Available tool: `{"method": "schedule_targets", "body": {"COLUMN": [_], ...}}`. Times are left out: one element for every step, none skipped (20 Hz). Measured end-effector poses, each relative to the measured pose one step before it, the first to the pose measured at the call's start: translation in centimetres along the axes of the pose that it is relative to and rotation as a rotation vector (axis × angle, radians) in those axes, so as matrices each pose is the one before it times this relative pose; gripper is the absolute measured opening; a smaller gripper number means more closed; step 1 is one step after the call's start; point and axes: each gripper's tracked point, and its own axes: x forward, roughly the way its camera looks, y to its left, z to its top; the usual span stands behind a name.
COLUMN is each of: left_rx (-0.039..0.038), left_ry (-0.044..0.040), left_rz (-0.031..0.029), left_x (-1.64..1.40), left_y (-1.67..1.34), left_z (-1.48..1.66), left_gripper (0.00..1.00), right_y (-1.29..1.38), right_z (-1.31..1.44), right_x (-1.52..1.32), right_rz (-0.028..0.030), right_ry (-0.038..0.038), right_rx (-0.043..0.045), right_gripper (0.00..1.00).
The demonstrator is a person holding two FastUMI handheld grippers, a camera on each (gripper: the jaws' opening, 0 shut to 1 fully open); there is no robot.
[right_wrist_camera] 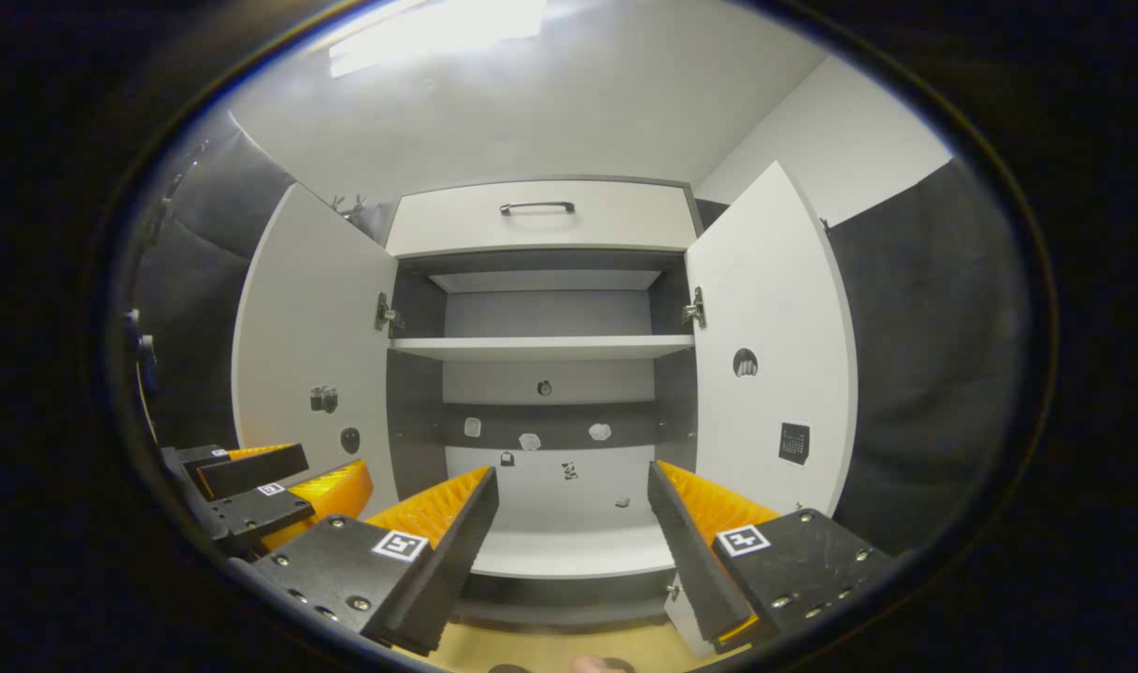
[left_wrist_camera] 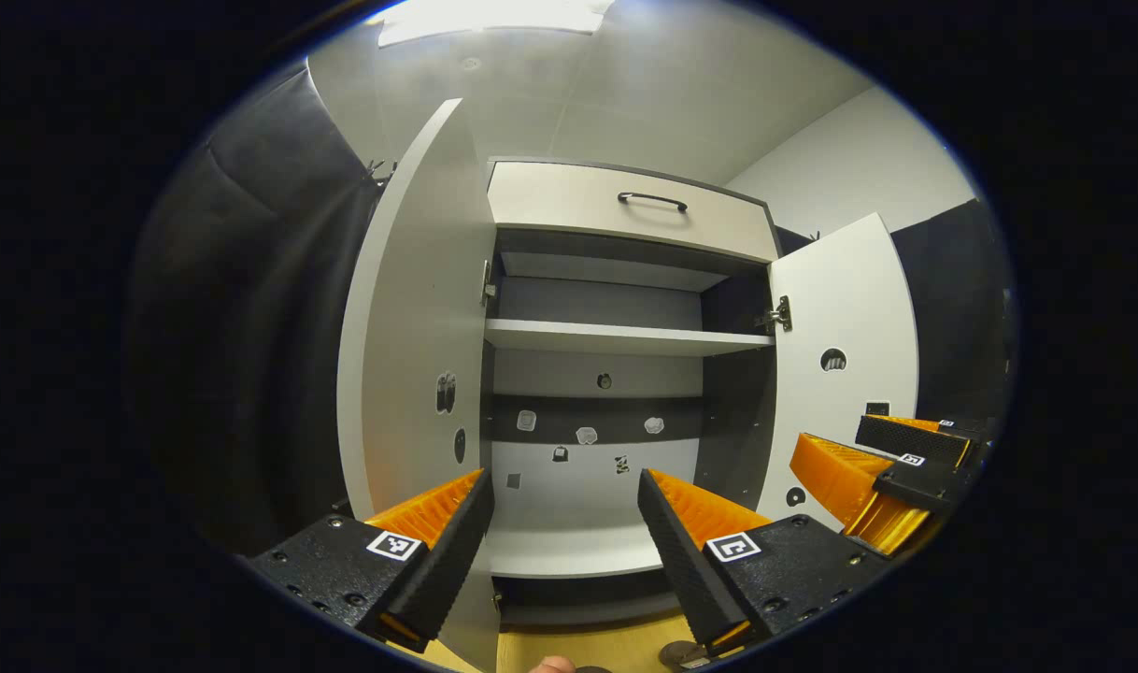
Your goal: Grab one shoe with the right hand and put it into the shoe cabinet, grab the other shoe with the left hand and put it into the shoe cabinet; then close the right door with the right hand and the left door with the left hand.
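Two claws hang side by side in front of the shoe cabinet (right_wrist_camera: 543,374), both with their fingers spread wide apart and nothing between them. In the left gripper view the left claw (left_wrist_camera: 564,486) points at the lower compartment, and off to its right the right claw (left_wrist_camera: 873,458) shows nearer the right door (left_wrist_camera: 845,374), its jaws parted too. In the right gripper view the right claw (right_wrist_camera: 574,481) faces the same opening almost square on, with the left claw (right_wrist_camera: 284,477) low at the left edge, close to the left door (right_wrist_camera: 312,365). Both doors stand swung wide open, each hanging on a metal hinge at the cabinet's side wall. Above the opening runs a pale drawer front (right_wrist_camera: 541,217) with a dark curved handle (right_wrist_camera: 536,207). Inside, a white shelf (right_wrist_camera: 541,347) splits the upper space, and below it the bottom board (right_wrist_camera: 569,553) lies bare and pale. Small stickers dot the back panel (right_wrist_camera: 541,439) and the inner faces of both doors. Neither shoe lies inside the cabinet on any board that I can see. At the very bottom of the left gripper view, on the yellowish wooden floor (left_wrist_camera: 588,650), a small rounded bit of something dark (left_wrist_camera: 683,654) peeps out under the left claw's right finger; I cannot tell whether it is a shoe. Dark cloth hangs on both sides of the cabinet, and a bright ceiling light (right_wrist_camera: 438,28) glows overhead.
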Motion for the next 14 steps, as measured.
{"method": "schedule_targets", "body": {"left_rx": [0.00348,0.00527,0.00519,0.00213,-0.00017,-0.00150,-0.00167,-0.00174,-0.00094,-0.00047,0.00016,0.00013,-0.00021,-0.00067], "left_ry": [-0.00101,0.00205,0.00114,-0.00029,0.00000,0.00166,0.00193,0.00095,0.00165,-0.00089,0.00161,-0.00028,0.00092,-0.00042], "left_rz": [0.00556,0.00789,0.00744,0.00686,0.00704,0.00563,0.00461,0.00434,0.00623,0.00570,0.00411,0.00455,0.00298,0.00378], "left_x": [-0.054,0.058,0.018,-0.041,-0.086,-0.124,0.017,-0.015,-0.062,0.001,0.039,-0.022,-0.017,-0.047], "left_y": [0.118,0.156,0.185,0.198,0.285,0.201,0.212,0.110,0.211,0.222,0.190,0.154,0.158,0.154], "left_z": [-0.001,-0.079,-0.128,-0.034,-0.005,-0.031,-0.034,-0.039,-0.079,-0.005,-0.034,-0.024,-0.013,-0.051], "left_gripper": [0.95,0.95,0.95,0.95,0.95,0.95,0.95,0.95,0.95,0.91,0.95,0.95,0.91,0.91], "right_y": [-0.225,-0.330,-0.413,-0.363,-0.363,-0.311,-0.126,-0.023,0.140,0.050,0.086,0.268,0.233,0.103], "right_z": [-0.198,-0.575,-0.727,-1.084,-1.398,-1.777,-1.812,-1.862,-1.837,-1.961,-2.058,-2.232,-2.276,-2.069], "right_x": [0.059,0.026,0.125,0.142,0.140,0.171,0.168,0.102,0.094,0.105,0.123,0.130,0.108,0.266], "right_rz": [-0.00094,-0.00092,-0.00346,-0.00352,-0.00260,-0.00493,-0.00327,0.00138,0.00377,0.00269,0.00568,0.01023,0.00879,0.00573], "right_ry": [0.00204,0.00542,0.01038,0.01577,0.02161,0.02512,0.02729,0.02673,0.02492,0.02723,0.02899,0.03706,0.03872,0.03394], "right_rx": [-0.01123,-0.00856,-0.00854,-0.01282,-0.01694,-0.01747,-0.01355,-0.00918,-0.00913,-0.00775,-0.00512,-0.00118,0.00219,0.00097], "right_gripper": [0.96,0.96,0.96,0.97,0.96,0.97,0.97,0.97,0.95,0.97,0.97,0.97,0.99,0.97]}}
